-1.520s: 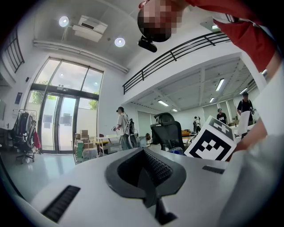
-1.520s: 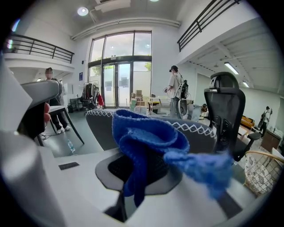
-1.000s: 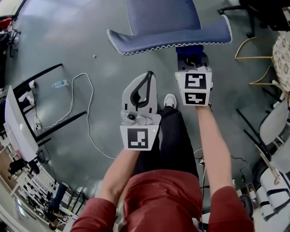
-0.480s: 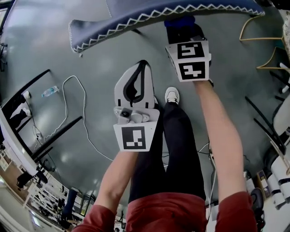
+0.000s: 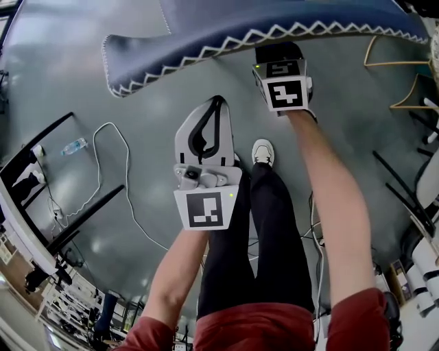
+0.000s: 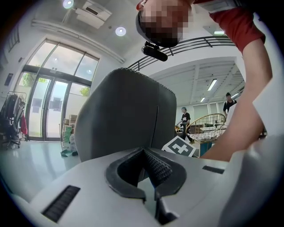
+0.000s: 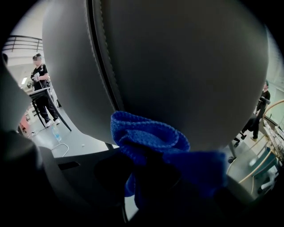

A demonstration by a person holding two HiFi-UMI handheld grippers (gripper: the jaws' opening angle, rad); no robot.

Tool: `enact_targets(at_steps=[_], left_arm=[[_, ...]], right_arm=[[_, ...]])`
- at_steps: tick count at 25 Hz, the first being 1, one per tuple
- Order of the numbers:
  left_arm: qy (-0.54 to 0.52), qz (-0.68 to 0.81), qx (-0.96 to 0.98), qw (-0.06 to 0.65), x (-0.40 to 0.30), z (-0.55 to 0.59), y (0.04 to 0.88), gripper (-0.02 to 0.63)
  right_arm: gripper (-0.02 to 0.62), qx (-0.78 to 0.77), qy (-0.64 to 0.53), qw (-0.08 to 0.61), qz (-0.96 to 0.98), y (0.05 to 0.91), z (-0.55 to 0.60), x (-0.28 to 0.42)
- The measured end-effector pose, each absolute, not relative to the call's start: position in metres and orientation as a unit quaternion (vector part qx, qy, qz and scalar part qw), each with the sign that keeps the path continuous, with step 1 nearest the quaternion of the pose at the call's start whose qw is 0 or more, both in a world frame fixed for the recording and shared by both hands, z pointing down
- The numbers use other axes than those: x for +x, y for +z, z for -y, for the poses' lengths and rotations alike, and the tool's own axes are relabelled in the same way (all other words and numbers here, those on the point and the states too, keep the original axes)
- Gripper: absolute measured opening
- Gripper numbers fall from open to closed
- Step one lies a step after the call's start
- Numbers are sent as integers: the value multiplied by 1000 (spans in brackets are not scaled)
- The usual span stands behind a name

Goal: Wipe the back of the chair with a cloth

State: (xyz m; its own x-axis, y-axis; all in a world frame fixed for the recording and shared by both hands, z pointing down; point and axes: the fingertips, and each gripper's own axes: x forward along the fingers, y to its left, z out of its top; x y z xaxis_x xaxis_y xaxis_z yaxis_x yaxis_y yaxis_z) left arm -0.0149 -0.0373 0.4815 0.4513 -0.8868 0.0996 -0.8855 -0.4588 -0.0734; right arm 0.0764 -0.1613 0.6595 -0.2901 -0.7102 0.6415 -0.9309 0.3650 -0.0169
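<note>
Head view, compared with 1 second ago: the chair back [image 5: 274,20] with its white zigzag stitching now fills the top of the frame. My right hand-held gripper [image 5: 278,53] has gone from hanging clear below that stitched edge to tucking its front end under it, so only the marker cube and the dark body behind it show. My left hand-held gripper [image 5: 218,110] has barely shifted; it sits over the floor [image 5: 82,82] just beside my leg, pointing toward the chair but well short of its edge.

Right gripper view shows my right hand-held gripper clenched on the blue cloth [image 7: 151,137]. The cloth bunches up out of the 2 jaws in a folded roll and lies against the grey curved surface of the chair back, close to a vertical seam. I cannot make out the jaw tips themselves, as the cloth covers them.

Left gripper view shows my left hand-held gripper closed with nothing in it: the 2 ribbed pads [image 6: 157,166] meet at the front, leaving only the loop-shaped hollow behind them. The chair back stands ahead of it, apart from the jaws.
</note>
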Motion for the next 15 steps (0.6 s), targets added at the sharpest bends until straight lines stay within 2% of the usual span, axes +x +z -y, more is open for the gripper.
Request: enact_targets(at_steps=[8, 15], left_arm=[[-53, -508, -860, 7, -29, 43, 467, 11], [-35, -490, -871, 17, -20, 32, 416, 11]], right_arm=[[60, 529, 203, 292, 771, 661, 153, 68], [60, 549, 205, 260, 767, 576, 96, 87]])
